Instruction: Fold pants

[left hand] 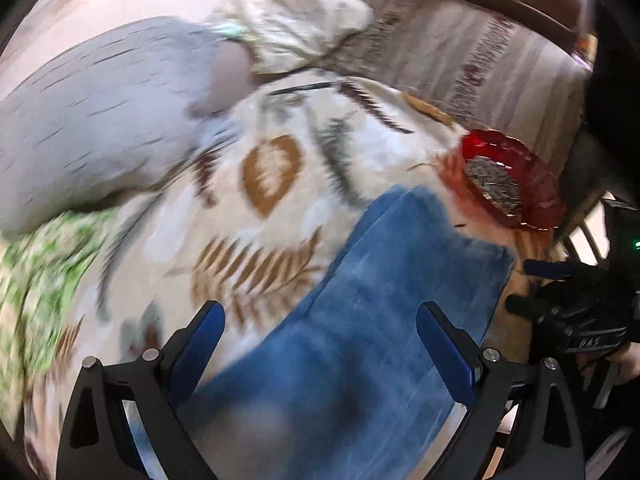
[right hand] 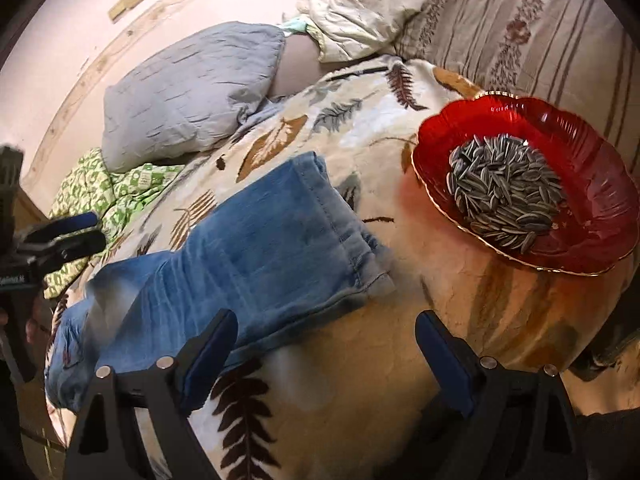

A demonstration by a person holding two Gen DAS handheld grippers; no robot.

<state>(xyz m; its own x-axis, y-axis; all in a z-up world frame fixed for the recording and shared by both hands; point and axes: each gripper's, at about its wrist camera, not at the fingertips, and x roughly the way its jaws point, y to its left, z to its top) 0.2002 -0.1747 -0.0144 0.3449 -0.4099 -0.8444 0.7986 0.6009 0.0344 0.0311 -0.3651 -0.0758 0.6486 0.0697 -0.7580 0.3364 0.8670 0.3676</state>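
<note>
Blue denim pants [right hand: 256,240] lie folded on a leaf-patterned blanket [right hand: 360,128], hems toward the red dish. In the left wrist view the pants [left hand: 360,320] run under and between my open fingers; that view is blurred by motion. My left gripper [left hand: 320,336] is open above the denim and holds nothing. My right gripper [right hand: 326,344] is open and empty, over the blanket just in front of the pants' near edge. The left gripper also shows at the left edge of the right wrist view [right hand: 64,240]. The right gripper shows at the right edge of the left wrist view [left hand: 560,292].
A red glass dish [right hand: 600,216] of sunflower seeds [right hand: 504,196] sits on the blanket right of the pants; it also shows in the left wrist view [left hand: 540,200]. A grey pillow [right hand: 188,96], a green patterned cloth [right hand: 104,192] and a cream pillow [right hand: 360,12] lie behind. A striped sofa back [right hand: 520,28] stands at right.
</note>
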